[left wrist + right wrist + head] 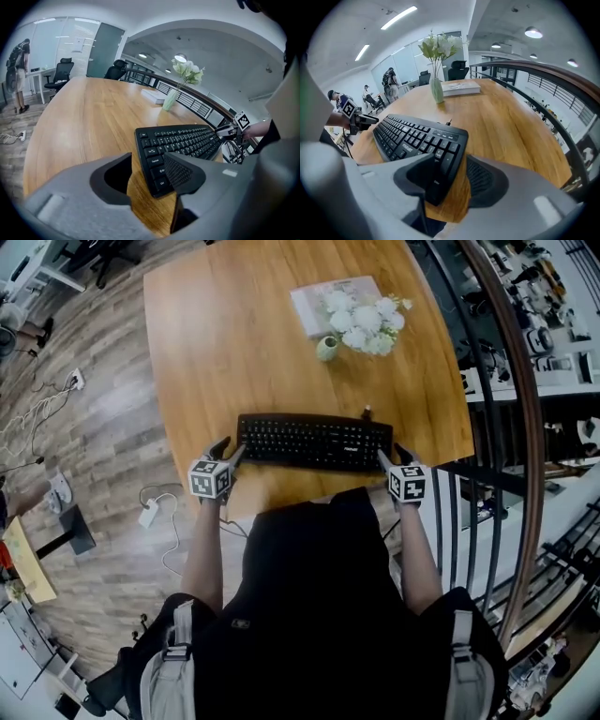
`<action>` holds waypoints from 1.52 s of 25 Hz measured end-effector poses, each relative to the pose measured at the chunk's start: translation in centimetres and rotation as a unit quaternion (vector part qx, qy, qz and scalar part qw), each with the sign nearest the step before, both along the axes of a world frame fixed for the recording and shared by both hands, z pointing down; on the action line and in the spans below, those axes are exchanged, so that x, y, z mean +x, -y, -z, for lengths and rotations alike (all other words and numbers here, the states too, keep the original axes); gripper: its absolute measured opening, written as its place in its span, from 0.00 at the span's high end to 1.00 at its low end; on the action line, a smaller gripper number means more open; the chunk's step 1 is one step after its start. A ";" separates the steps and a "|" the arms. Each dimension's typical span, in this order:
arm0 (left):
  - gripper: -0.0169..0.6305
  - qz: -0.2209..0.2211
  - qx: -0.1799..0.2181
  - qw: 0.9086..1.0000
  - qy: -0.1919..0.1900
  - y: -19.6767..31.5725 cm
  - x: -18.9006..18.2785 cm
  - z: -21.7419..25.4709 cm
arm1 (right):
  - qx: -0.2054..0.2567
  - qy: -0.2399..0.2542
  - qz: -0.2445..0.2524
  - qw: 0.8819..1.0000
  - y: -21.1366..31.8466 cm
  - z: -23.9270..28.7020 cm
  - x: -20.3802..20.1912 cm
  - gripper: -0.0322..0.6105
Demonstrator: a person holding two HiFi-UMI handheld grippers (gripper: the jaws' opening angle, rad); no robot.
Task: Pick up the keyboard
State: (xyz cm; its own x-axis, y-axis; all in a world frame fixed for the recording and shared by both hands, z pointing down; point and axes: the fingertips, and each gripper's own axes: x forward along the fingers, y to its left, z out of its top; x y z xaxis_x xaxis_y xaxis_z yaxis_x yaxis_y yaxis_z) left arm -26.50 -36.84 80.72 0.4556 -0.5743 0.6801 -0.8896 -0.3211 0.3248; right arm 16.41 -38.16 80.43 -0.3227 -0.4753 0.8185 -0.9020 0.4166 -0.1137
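so, both my claws stand wide and grip nothing yet: my left gripper (225, 454) has the left end of the keyboard (314, 442) in its gap, my right gripper (392, 457) has the right end in its own, and no pad presses on the plastic. the keyboard lies flat near the front edge of the wooden table (234, 334), well apart from the vase of flowers (330, 345) and the book (314, 298) behind it. i judge it a light, stiff slab of hard plastic, a little slick, and long enough to tip if taken by one end only, so i'd pinch both short ends together and evenly. the keys would give under a pad, so the frame is the better bearing. a cable (366, 412) seems to leave the back edge and may tug.
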 end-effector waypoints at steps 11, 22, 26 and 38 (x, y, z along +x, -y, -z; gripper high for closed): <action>0.59 0.005 -0.031 0.999 -0.030 0.8 1.2 -1.5 | -0.012 0.020 -0.010 1.000 0.1 -1.8 0.4 0.61; 0.68 0.001 -0.057 0.994 -0.098 0.8 1.9 -2.0 | -0.034 0.080 0.012 0.996 0.0 -2.5 0.0 0.64; 0.70 0.001 -0.057 0.993 -0.104 0.7 2.0 -1.8 | -0.050 0.101 0.011 0.994 -0.1 -2.4 -0.2 0.64; 0.70 0.011 -0.054 0.993 -0.103 0.0 1.5 -1.6 | -0.068 0.124 -0.006 0.990 -0.5 -2.2 -0.8 0.64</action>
